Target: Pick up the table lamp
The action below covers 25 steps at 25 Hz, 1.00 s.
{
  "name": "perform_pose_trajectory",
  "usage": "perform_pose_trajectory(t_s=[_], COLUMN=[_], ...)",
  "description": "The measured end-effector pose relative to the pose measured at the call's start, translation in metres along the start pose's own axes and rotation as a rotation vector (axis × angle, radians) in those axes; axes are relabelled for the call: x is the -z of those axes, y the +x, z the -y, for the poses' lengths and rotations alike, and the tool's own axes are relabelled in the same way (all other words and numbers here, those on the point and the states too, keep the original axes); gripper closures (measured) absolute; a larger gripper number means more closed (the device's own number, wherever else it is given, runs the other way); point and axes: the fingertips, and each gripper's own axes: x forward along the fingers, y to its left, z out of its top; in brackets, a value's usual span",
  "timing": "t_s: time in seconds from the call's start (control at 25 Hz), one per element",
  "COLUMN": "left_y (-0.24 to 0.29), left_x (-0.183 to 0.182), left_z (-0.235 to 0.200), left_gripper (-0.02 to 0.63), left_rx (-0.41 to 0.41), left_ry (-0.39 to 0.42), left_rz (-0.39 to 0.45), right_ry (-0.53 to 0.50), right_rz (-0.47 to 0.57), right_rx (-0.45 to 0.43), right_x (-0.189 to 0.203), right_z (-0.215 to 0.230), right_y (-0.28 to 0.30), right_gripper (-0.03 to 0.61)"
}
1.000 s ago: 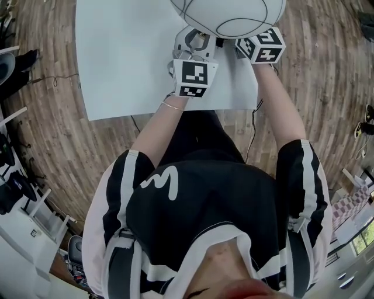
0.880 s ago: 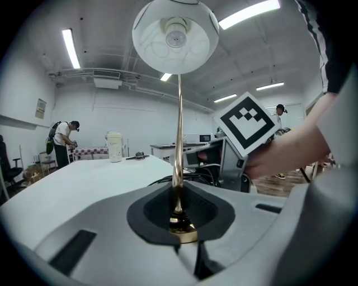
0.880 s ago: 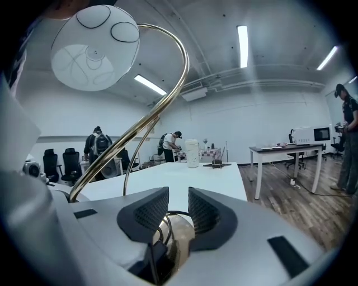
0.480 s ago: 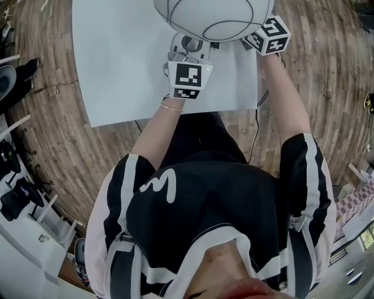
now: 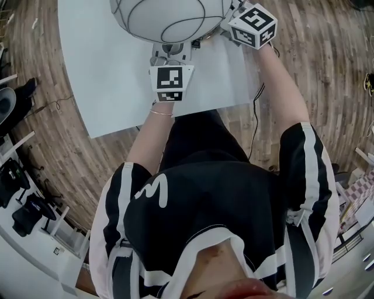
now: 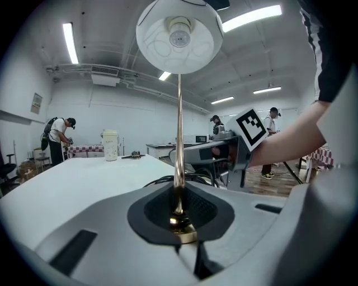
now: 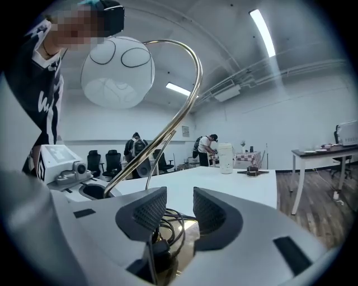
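Observation:
The table lamp has a white globe shade (image 5: pixel 169 17), a curved gold stem (image 7: pixel 168 120) and a gold base (image 6: pixel 182 229) on the white table (image 5: pixel 111 76). My left gripper (image 6: pixel 179 215) is shut on the stem just above the base, the stem rising straight up to the shade (image 6: pixel 179 36). My right gripper (image 7: pixel 174 208) stands open beside the base; its jaws have just been opening. A coil of black cable (image 7: pixel 168 223) and the base edge lie low in their gap, untouched by the pads. Its marker cube (image 5: pixel 252 26) sits right of the shade.
A white jug (image 7: pixel 225 158) stands further along the table. The lamp's cable (image 5: pixel 254 128) hangs off the near table edge over the wood floor (image 5: pixel 47 146). Several people, office chairs and other tables are in the background.
In the head view the shade has swung left. The right gripper's cube has shifted away from me, toward the top of the picture. The left gripper stays at the stem.

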Motion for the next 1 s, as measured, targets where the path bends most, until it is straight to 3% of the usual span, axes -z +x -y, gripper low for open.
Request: perform_pose_trajectory(t_s=[0.56,1.0], left_y=[-0.001,-0.003], left_x=[0.005,0.002], left_z=[-0.004,-0.005], left_gripper=[0.586,0.586], left_rx=[0.027,0.018], left_ry=[-0.028,-0.014], left_rz=[-0.012,-0.020], right_ry=[0.006,0.002], right_rz=[0.001,-0.002], right_rx=[0.010,-0.204], right_x=[-0.004,-0.009], right_z=[0.015,-0.021], right_y=[0.023,-0.012], right_gripper=[0.437,0.430])
